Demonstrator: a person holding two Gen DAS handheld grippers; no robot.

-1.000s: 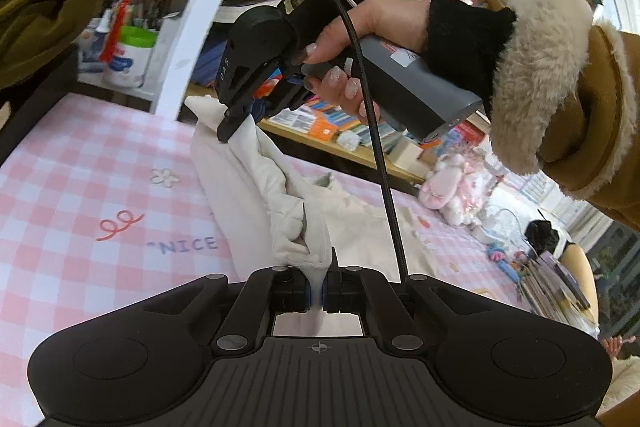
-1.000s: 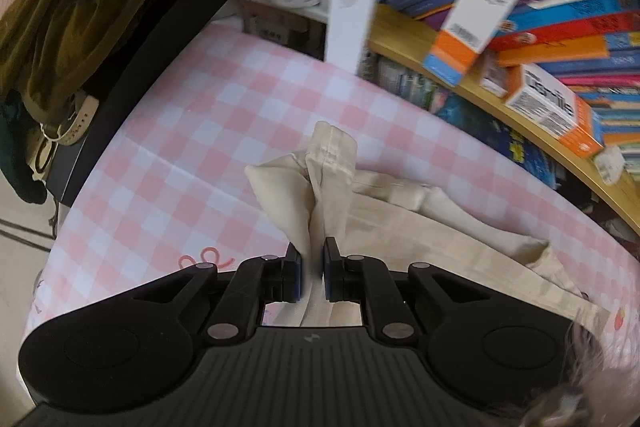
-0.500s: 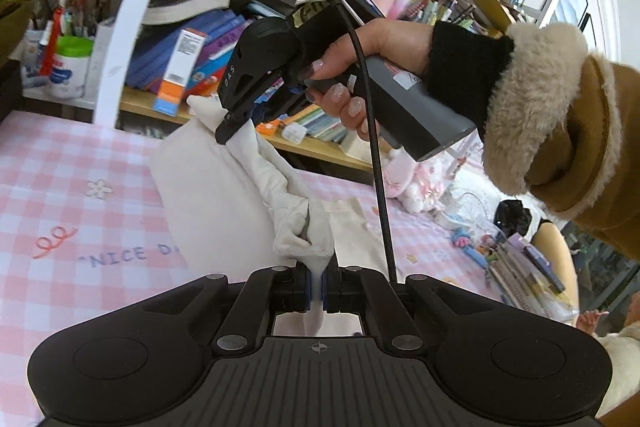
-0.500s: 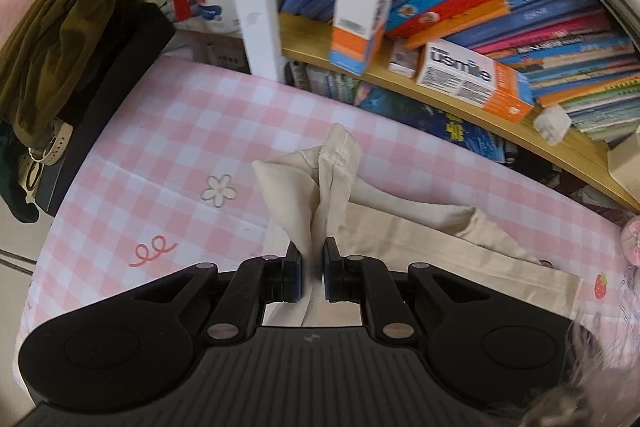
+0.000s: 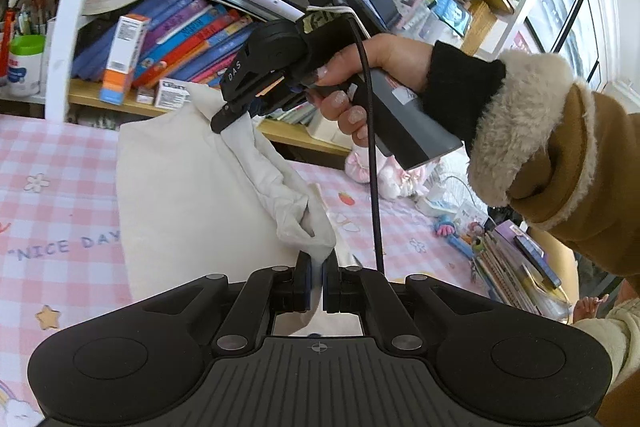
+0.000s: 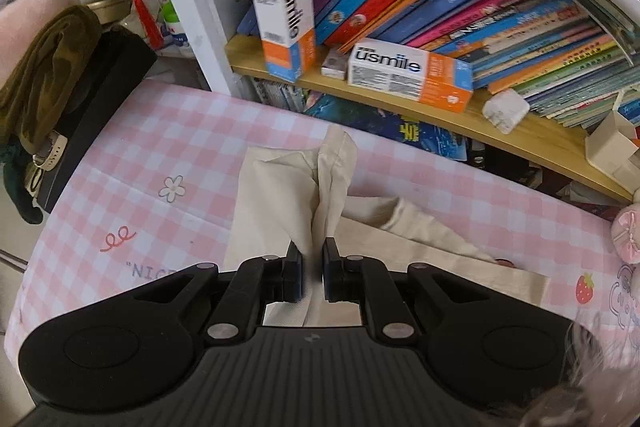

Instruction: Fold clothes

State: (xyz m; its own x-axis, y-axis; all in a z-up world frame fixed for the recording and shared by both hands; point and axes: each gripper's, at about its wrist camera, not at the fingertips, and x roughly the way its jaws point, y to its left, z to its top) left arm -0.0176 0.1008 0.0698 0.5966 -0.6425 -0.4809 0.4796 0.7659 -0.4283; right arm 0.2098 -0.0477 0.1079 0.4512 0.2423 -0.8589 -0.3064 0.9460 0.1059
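Two grippers pinched a cream cloth garment (image 5: 192, 187) above a pink checked tabletop (image 5: 52, 163): the left gripper (image 5: 316, 269) with its fingers closed on a bunched corner, the right gripper (image 6: 311, 269) clamped on a raised fold nearer the far bookshelf (image 6: 400, 95). Soft, light and limp, the fabric hung in creases between them while its lower part lay on the tabletop, so hems or corners looked the surest holds. What garment it was, and its near edge behind the gripper bodies, could not be made out.
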